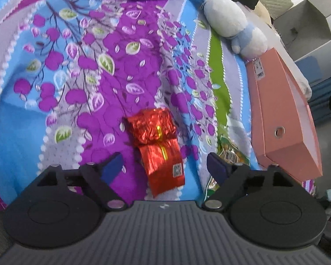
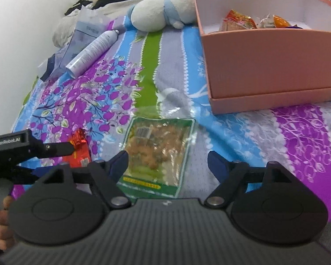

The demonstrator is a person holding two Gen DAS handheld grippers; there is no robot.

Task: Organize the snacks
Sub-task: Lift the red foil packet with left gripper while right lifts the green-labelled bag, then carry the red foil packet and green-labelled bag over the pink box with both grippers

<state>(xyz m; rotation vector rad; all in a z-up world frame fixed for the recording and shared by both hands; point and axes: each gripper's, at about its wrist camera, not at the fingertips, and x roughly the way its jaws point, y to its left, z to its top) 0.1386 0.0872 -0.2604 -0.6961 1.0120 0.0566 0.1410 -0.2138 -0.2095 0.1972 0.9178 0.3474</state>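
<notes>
Snacks first: the red foil packet (image 1: 160,148) lies flat on the bed, right between the left gripper (image 1: 165,165)'s two blue fingers (image 1: 112,164), which stand wide apart with neither pad touching the wrapper. The packet's near end, with its small printed code, sits level with the fingertips, and its crumpled far end runs on past them towards the middle of the bed.

Over on the right gripper (image 2: 167,165), same story: fingers (image 2: 216,163) spread wide, nothing pinched. The green-bordered clear packet (image 2: 157,154) of golden-brown pieces lies flat in the gap, nearer the left-hand finger, with bare bedspread showing between its edge and the right-hand one. Its far end reaches beyond the tips.

Further out, the two packets lie just beside each other on the flowered bedspread (image 1: 81,70), purple, blue and green stripes all over. In the right wrist view the left gripper comes in low at the left, with the red foil behind its black finger.

Beyond the green packet sits the pink box (image 2: 264,66), open, near the bed's right edge, with several orange and red snack wrappers (image 2: 238,21) already inside. Beside the box, a white and blue plush toy (image 2: 158,13) lies on its side. Well apart, towards the far left of the bed, a white spray can (image 2: 92,50) rests on its side against a clear plastic bag (image 2: 81,35).
</notes>
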